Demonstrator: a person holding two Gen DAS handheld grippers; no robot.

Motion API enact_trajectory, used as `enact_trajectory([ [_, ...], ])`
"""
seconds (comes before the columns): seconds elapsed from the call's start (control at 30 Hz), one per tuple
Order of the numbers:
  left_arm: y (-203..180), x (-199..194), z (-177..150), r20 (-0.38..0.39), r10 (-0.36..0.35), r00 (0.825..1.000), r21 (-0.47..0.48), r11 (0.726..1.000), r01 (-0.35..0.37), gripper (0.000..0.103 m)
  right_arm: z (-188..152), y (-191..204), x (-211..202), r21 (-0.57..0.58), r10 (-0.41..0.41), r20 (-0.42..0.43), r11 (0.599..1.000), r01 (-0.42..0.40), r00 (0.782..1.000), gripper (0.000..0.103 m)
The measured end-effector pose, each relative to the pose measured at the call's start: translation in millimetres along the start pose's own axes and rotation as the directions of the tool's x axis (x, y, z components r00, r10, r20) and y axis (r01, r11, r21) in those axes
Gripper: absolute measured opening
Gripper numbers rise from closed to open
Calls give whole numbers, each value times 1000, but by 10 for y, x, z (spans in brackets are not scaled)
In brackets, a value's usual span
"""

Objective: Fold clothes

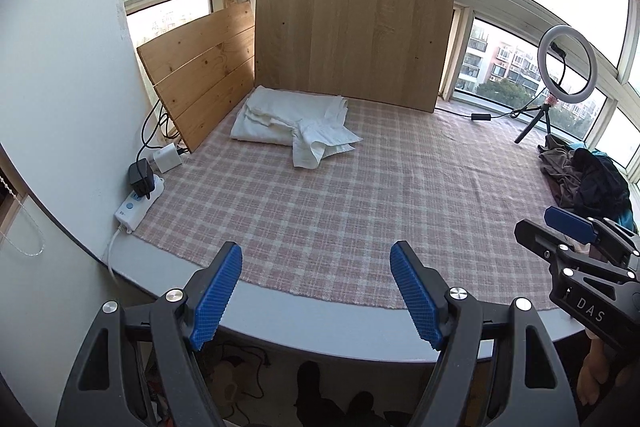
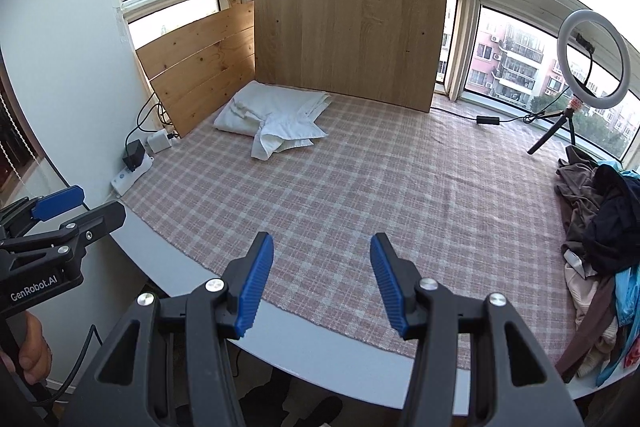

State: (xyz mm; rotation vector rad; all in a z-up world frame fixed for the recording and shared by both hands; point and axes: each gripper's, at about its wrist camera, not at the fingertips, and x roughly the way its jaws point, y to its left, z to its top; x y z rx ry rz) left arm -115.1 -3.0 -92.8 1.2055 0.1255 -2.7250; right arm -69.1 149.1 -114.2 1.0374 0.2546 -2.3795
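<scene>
A folded white garment [image 1: 294,125] [image 2: 274,121] lies at the far left of the table, in front of the wooden boards. A heap of unfolded clothes [image 1: 584,179] [image 2: 600,247], brown, black and blue, sits at the right edge. My left gripper [image 1: 316,259] hovers over the table's near edge, jaws wide apart with nothing between them. My right gripper [image 2: 322,251] hangs beside it, also open and empty. Each gripper shows at the side of the other's view, the right gripper [image 1: 560,227] and the left gripper [image 2: 76,205].
A pink plaid cloth [image 1: 352,195] [image 2: 360,187] covers the table. Wooden boards [image 1: 352,31] [image 2: 344,27] lean against the windows at the back. A power strip [image 1: 138,201] with plugs lies at the left edge. A ring light [image 1: 560,67] [image 2: 592,63] on a tripod stands at the back right.
</scene>
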Motion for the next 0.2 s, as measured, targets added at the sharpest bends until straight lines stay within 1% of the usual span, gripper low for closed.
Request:
enact_trajectory([
  [0.07,-43,-14,-5,7,11,1000,19,1000,-11,75,-4,-10,-12,-1,0,2,1000,0,1000,50],
  [0.2,-86,-54,-7,18,5,1000,21,1000,-5,75,-11,-20,-27,-4,1,4,1000,-1,1000,50],
])
